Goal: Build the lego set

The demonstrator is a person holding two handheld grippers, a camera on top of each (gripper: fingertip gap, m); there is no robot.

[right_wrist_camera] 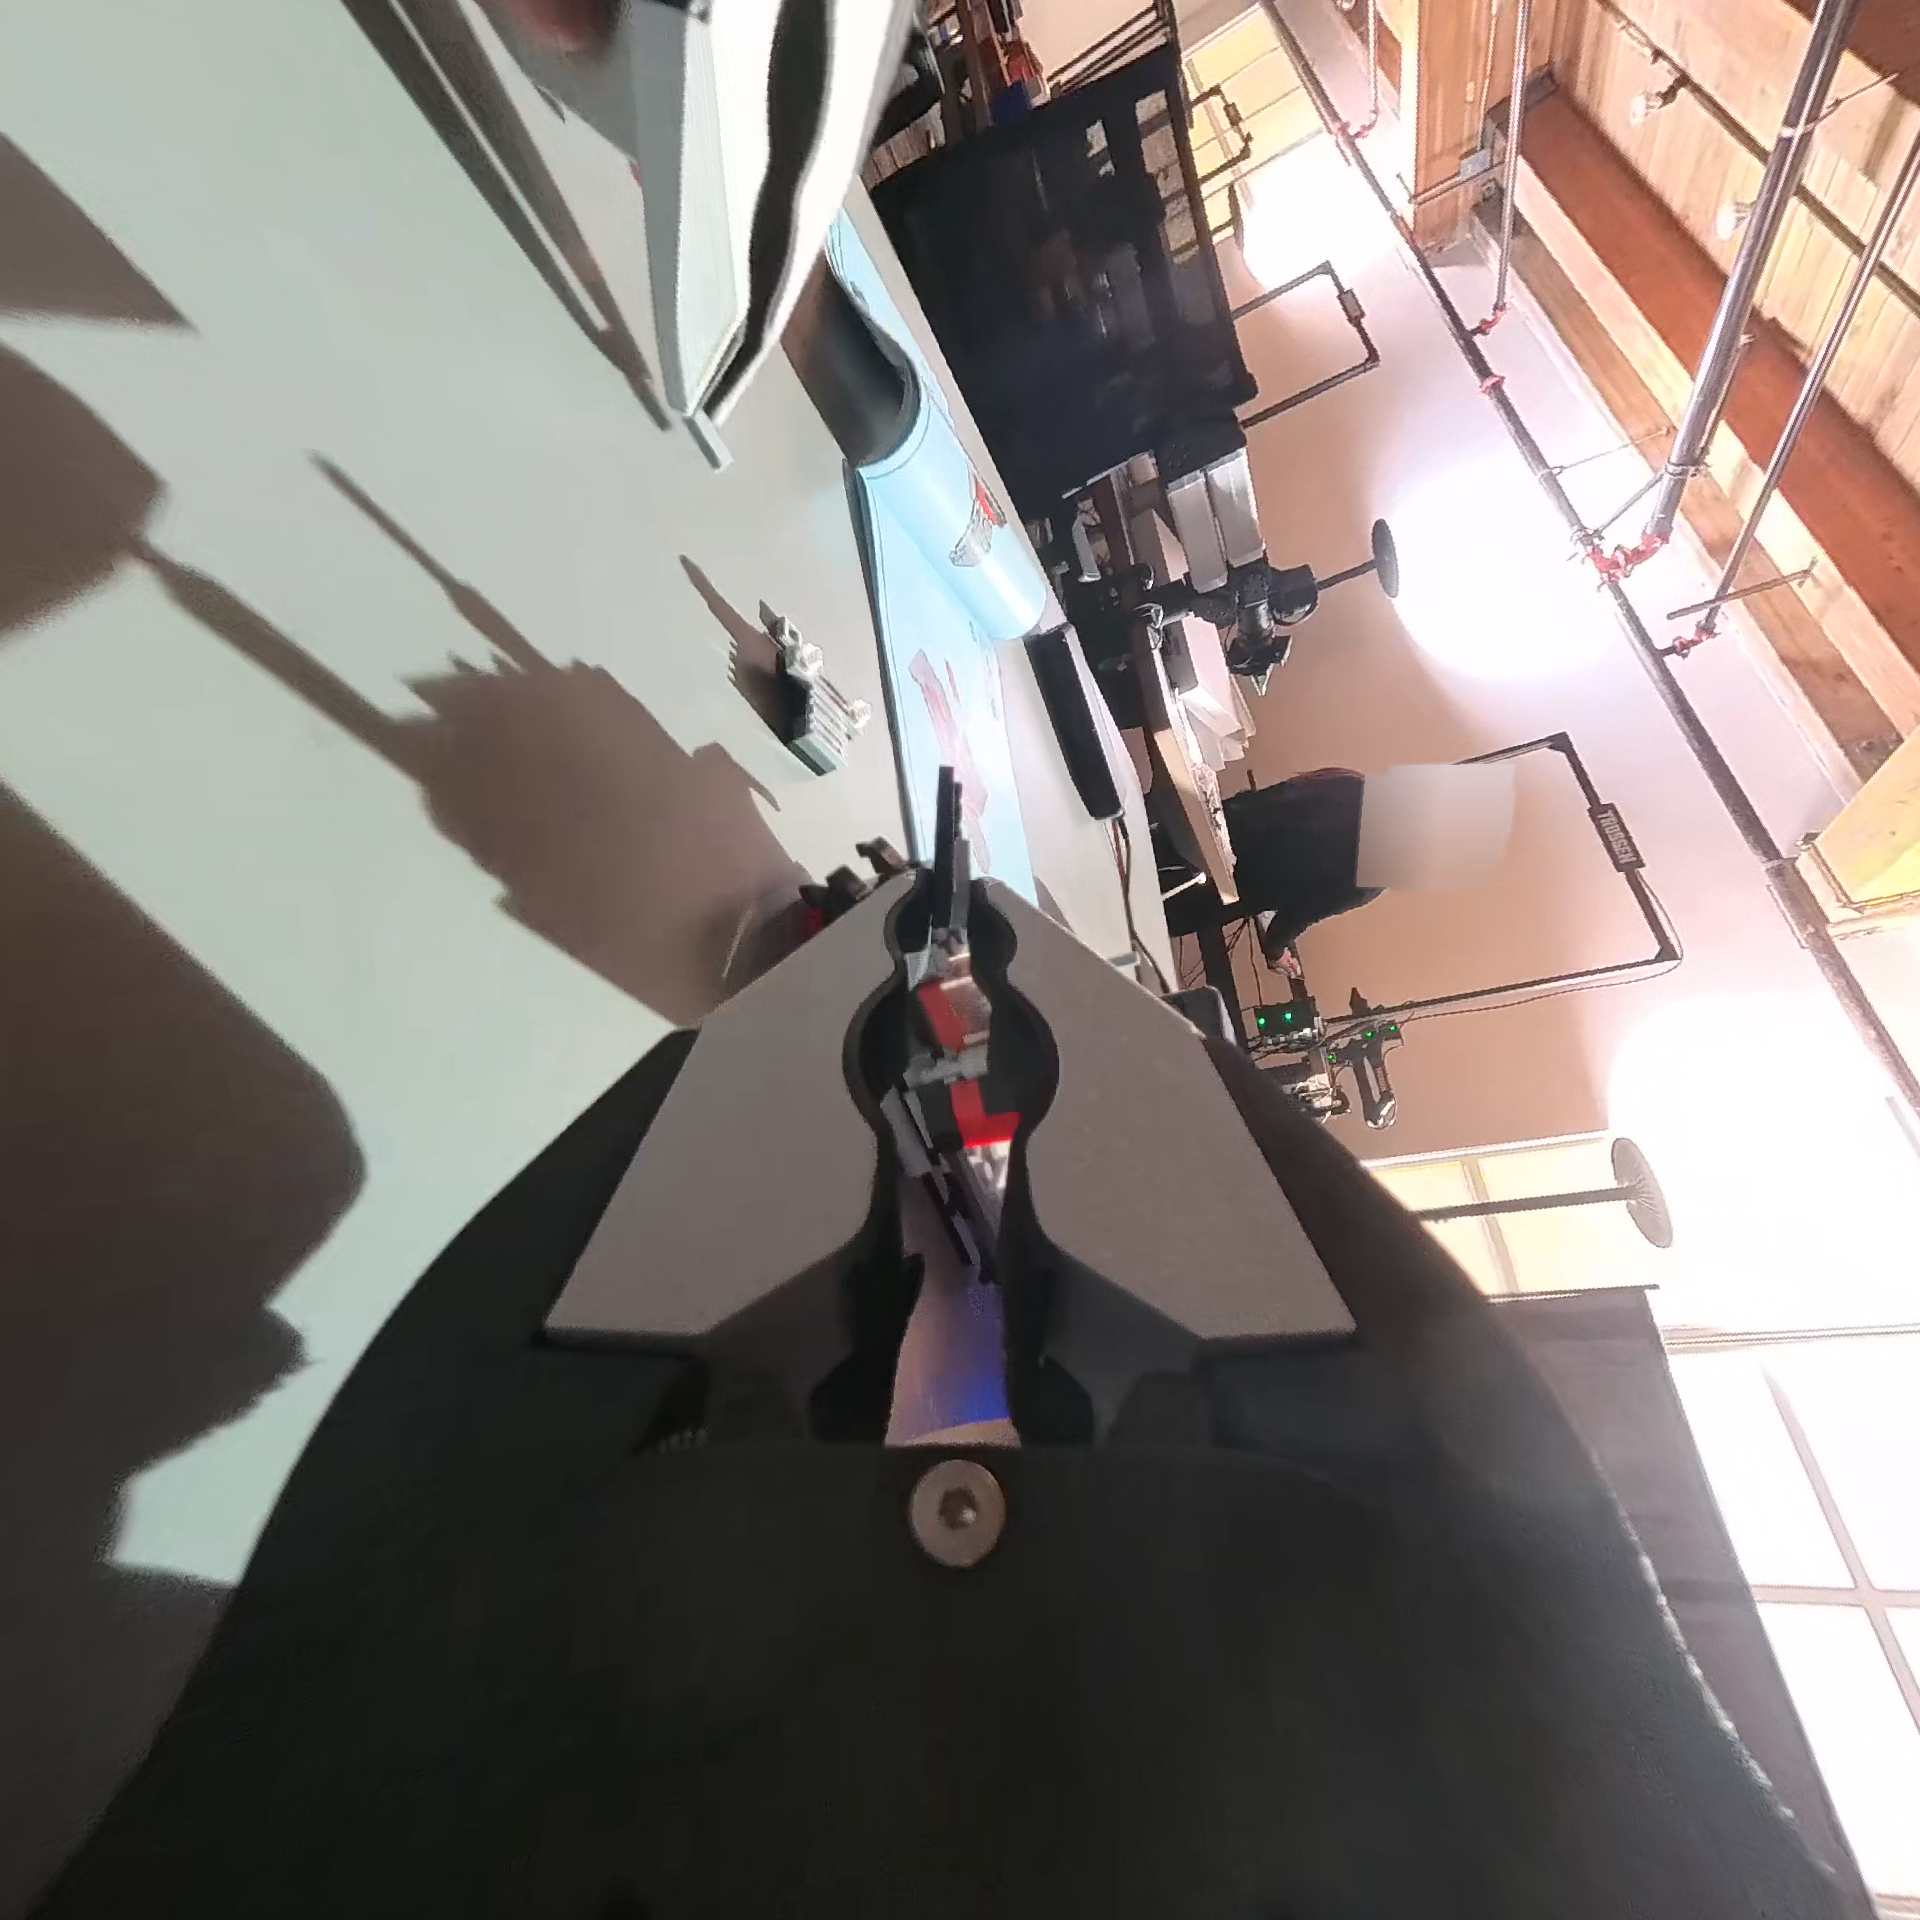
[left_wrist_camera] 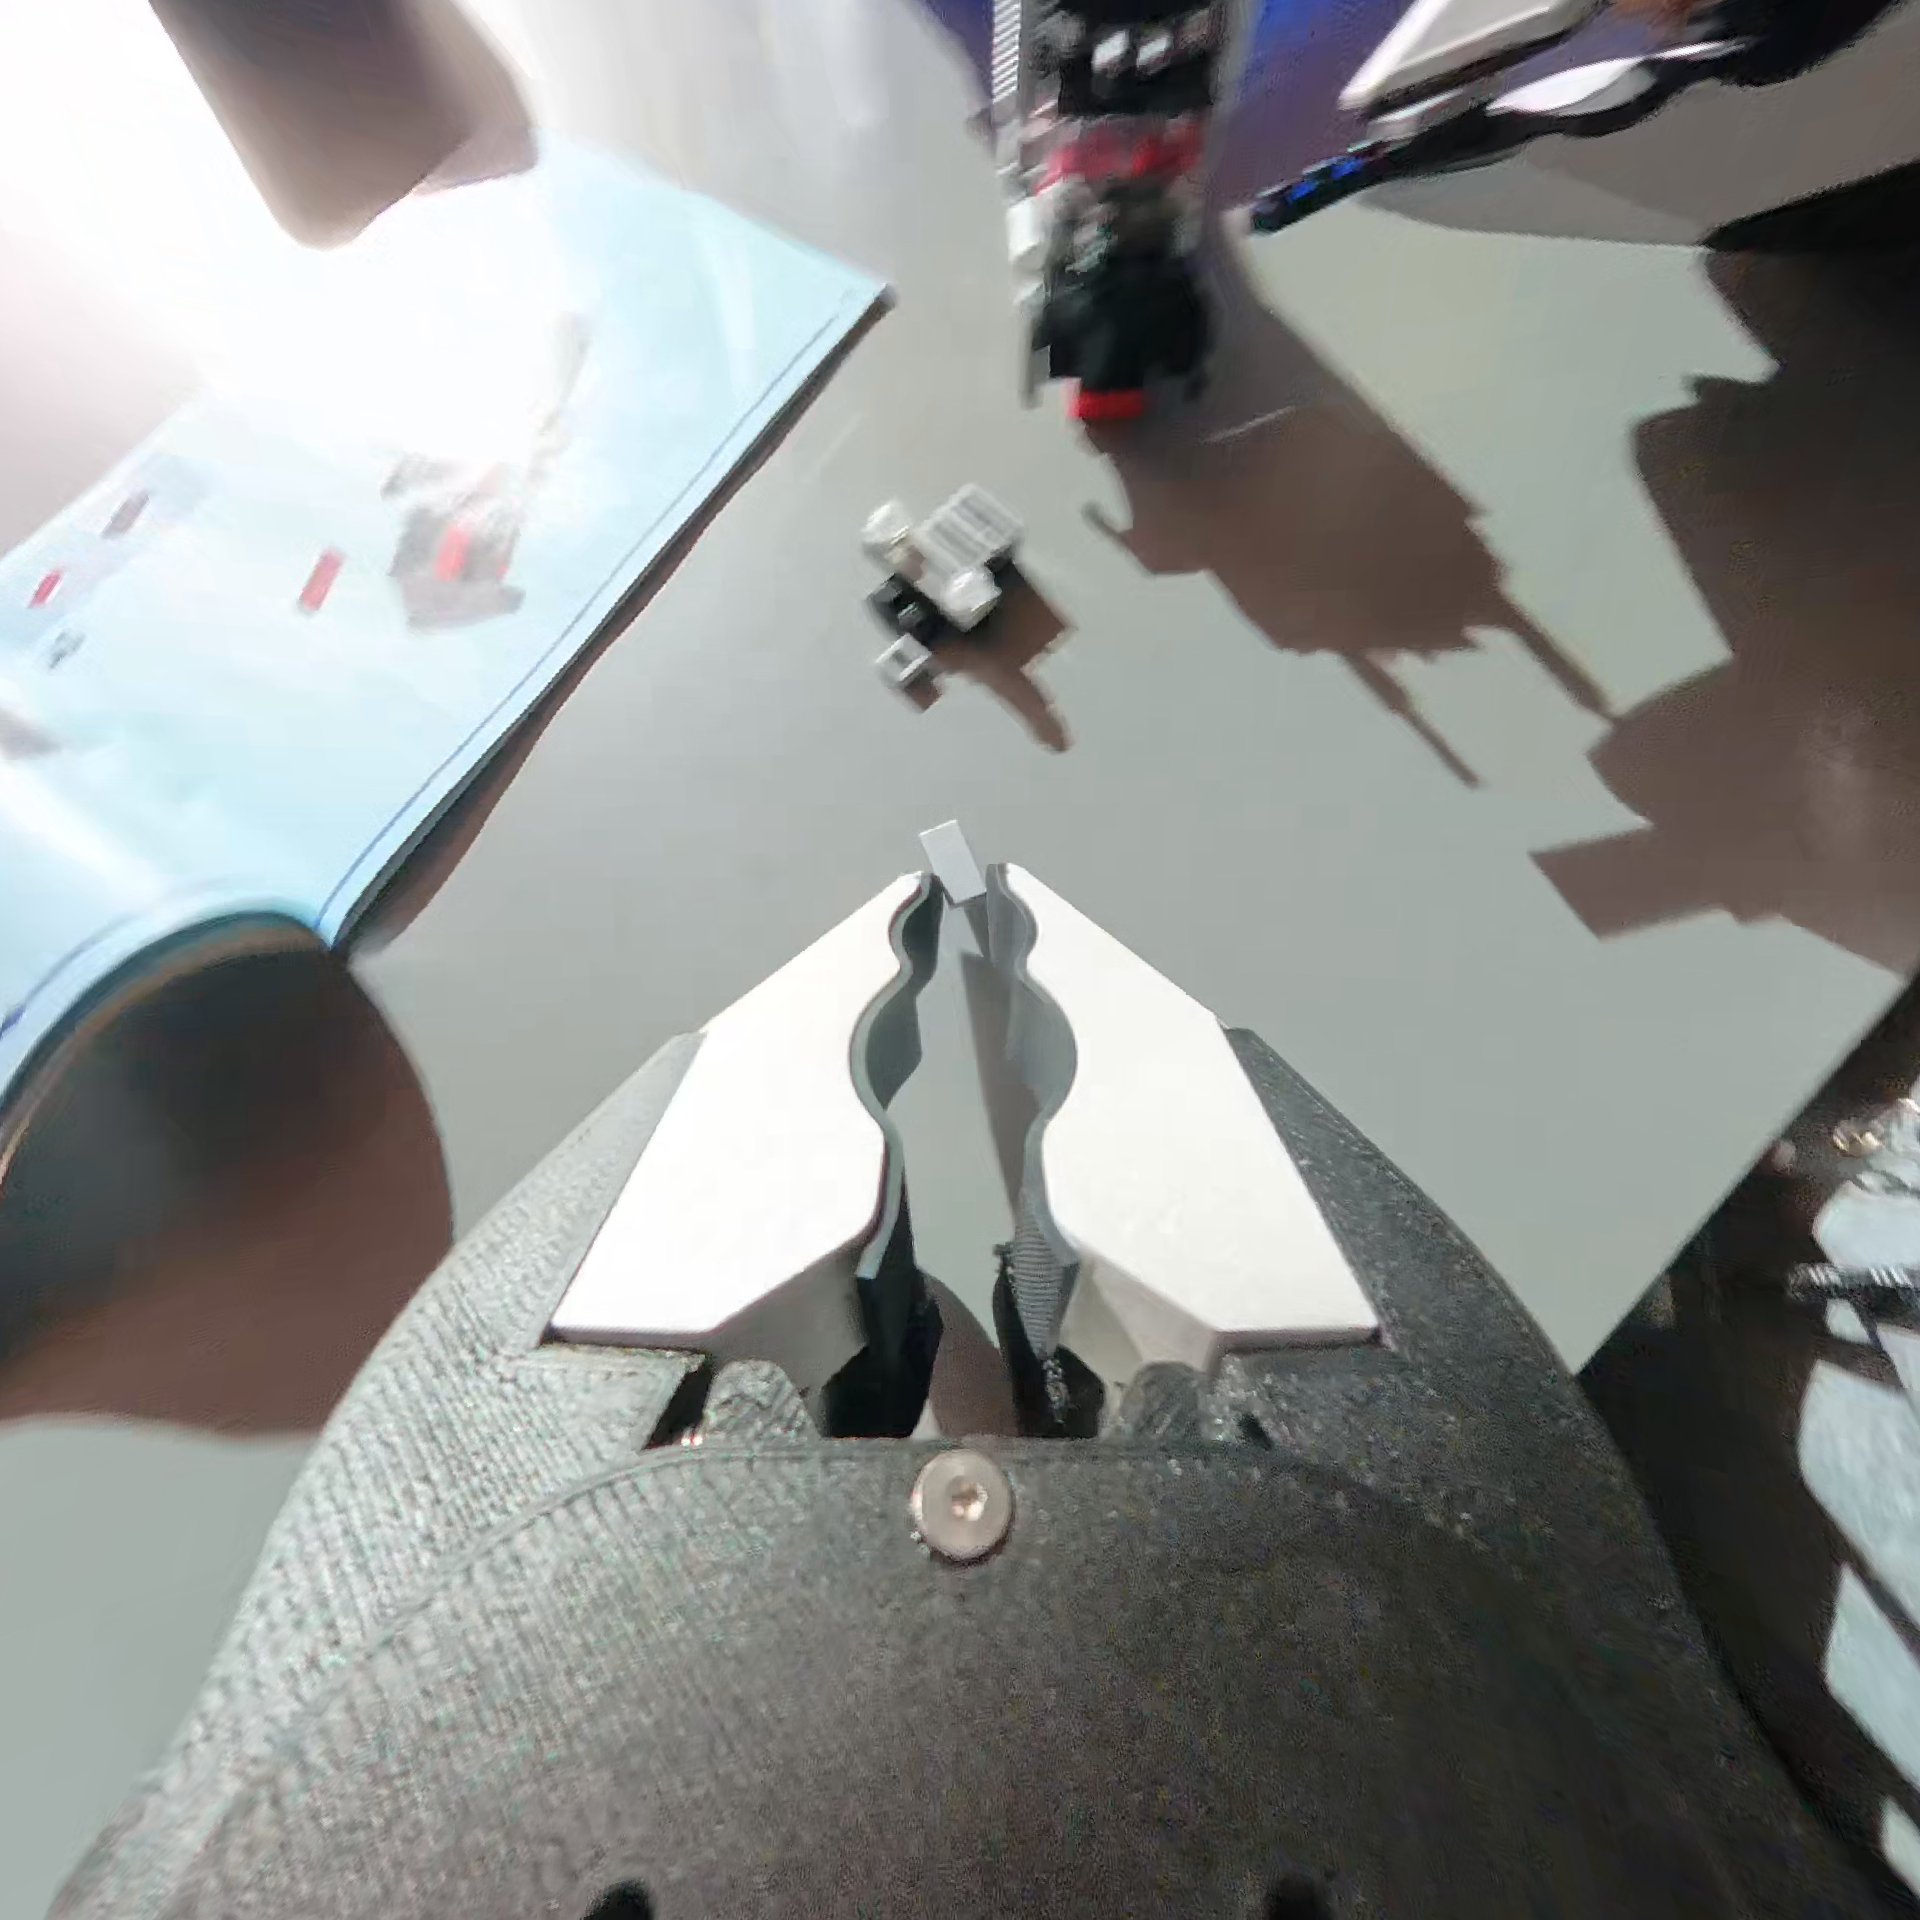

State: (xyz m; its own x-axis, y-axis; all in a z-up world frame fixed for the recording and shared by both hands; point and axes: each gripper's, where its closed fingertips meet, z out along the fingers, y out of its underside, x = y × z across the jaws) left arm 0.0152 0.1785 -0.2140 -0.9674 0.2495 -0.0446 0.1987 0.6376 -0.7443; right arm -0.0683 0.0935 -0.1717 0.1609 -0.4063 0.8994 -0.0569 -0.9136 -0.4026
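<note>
My left gripper (left_wrist_camera: 958,885) is shut on a small flat grey lego piece (left_wrist_camera: 954,858) that sticks out past its tips, held above the grey table. A small pile of loose grey, white and black pieces (left_wrist_camera: 938,571) lies ahead of it. My right gripper (right_wrist_camera: 948,894) is shut on the black, red and grey lego model (right_wrist_camera: 951,1023); a thin black part of it pokes out past the tips. The model and the right gripper show blurred at the far top of the left wrist view (left_wrist_camera: 1112,260). The loose pieces also show in the right wrist view (right_wrist_camera: 808,691).
An open light-blue instruction booklet (left_wrist_camera: 364,582) lies on the table to the left; it also shows in the right wrist view (right_wrist_camera: 966,644). Long shadows cross the table (left_wrist_camera: 1351,675). A person (right_wrist_camera: 1309,852) sits beyond the table among stands and lamps.
</note>
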